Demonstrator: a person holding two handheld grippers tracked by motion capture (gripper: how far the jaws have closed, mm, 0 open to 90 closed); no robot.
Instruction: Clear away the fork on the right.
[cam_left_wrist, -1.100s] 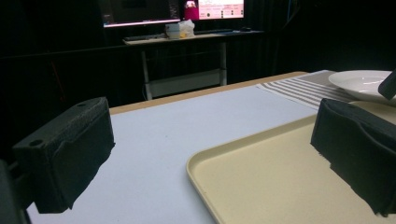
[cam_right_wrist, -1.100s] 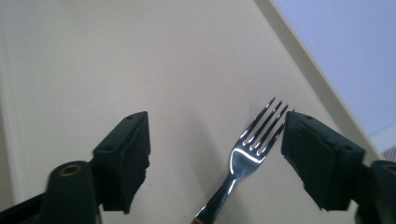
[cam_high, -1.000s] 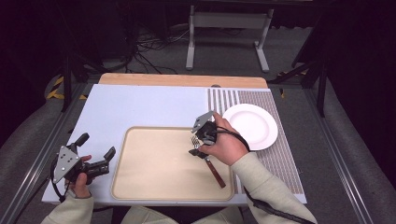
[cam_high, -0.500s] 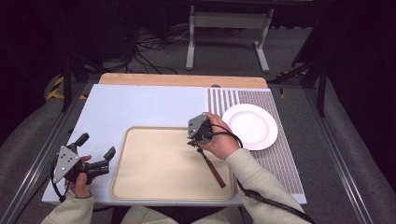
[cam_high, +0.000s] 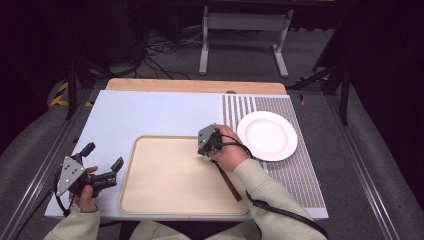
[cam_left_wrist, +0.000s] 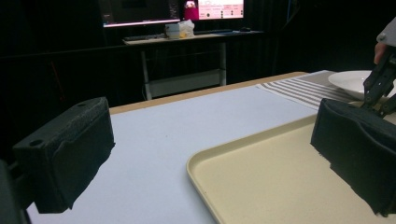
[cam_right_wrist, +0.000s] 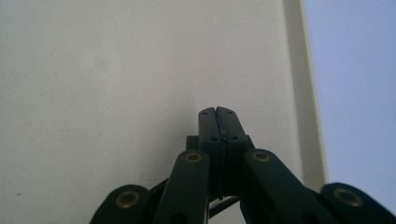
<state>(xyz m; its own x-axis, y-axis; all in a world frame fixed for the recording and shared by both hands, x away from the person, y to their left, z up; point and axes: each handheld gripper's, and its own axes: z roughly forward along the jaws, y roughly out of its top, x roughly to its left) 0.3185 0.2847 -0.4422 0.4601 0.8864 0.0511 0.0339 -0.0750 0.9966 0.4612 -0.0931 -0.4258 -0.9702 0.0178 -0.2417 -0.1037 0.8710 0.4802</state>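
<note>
right gripper (cam_high: 206, 150) closed above beige tray (cam_high: 165, 200), pale blue table (cam_high: 150, 112), dark room

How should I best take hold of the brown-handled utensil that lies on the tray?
Grip the brown handle near its middle, coming straight down from above with the jaws set across its narrow width. It lies flat on the tray, slanting toward the near right corner, so its two long sides are free, while a jaw could hardly slide beneath it.
</note>
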